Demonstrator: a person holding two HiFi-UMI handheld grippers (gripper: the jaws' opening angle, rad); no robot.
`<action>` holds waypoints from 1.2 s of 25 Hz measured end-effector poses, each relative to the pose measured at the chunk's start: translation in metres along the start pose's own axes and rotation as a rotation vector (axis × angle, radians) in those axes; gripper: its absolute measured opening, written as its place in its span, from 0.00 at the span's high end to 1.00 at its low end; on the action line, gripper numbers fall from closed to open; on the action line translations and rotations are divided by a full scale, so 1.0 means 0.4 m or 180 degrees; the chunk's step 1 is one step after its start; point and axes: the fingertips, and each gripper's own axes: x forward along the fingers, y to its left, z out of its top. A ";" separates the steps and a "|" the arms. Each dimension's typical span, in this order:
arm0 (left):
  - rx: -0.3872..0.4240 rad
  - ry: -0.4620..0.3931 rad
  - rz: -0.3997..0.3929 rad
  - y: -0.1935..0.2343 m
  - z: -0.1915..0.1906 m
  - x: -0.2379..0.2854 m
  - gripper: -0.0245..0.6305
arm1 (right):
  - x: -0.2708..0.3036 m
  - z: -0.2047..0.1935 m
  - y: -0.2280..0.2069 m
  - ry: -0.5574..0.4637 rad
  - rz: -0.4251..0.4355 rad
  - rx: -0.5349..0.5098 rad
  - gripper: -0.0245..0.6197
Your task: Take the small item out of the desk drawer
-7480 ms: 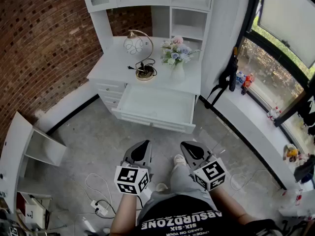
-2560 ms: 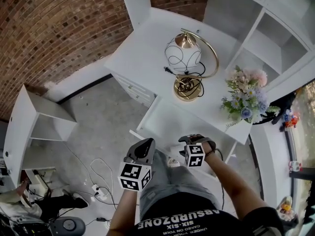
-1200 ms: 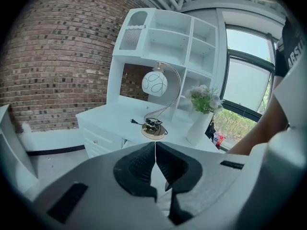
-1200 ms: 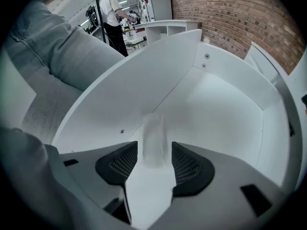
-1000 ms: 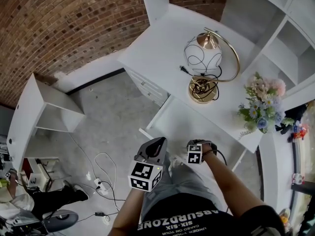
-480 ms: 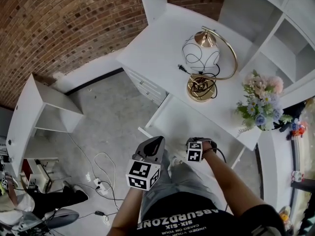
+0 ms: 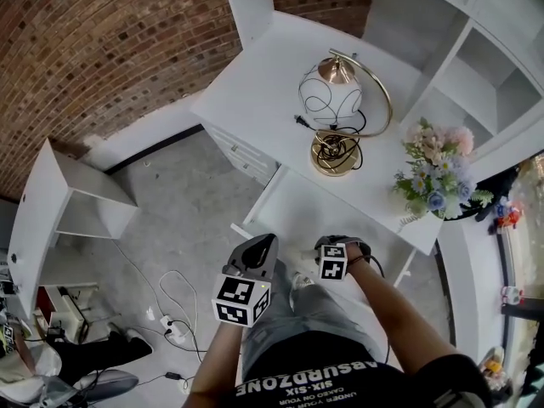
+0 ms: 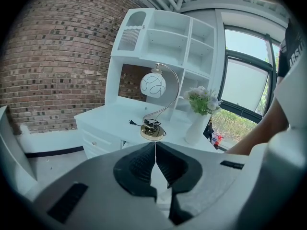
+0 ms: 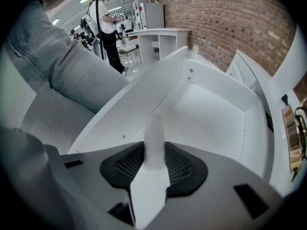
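The white desk drawer point(image 7: 297, 206) stands pulled open below the desk top point(image 7: 255, 92). My right gripper point(image 7: 327, 243) reaches over the drawer's front edge. In the right gripper view its jaws point(image 9: 154, 163) are shut on a small white cylinder-shaped item point(image 9: 154, 135), held upright above the drawer's bare white floor point(image 9: 206, 114). My left gripper point(image 7: 265, 243) hangs just left of it, outside the drawer, over the person's knee. Its jaws point(image 8: 155, 164) are shut with nothing between them.
A gold lamp with a round globe point(image 7: 336, 100) and a vase of flowers point(image 7: 433, 177) stand on the desk. Small side drawers point(image 7: 242, 155) sit left of the open one. A loose white shelf unit point(image 7: 68, 202) and cables point(image 7: 170, 304) lie on the floor. People stand far off point(image 9: 103, 18).
Since the earliest frame I have stepped up to the desk and my right gripper has gone into the drawer. Over the last second both grippers have barely moved; only the view has shifted.
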 end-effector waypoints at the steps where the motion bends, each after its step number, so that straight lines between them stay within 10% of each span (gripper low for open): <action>1: 0.0002 -0.0007 -0.0008 -0.003 0.003 0.001 0.96 | -0.007 0.001 -0.001 -0.0015 -0.0018 0.0006 0.75; 30: 0.0004 -0.0190 0.0063 -0.015 0.036 -0.033 0.96 | -0.203 0.041 -0.008 -0.0311 -0.0497 0.0234 0.75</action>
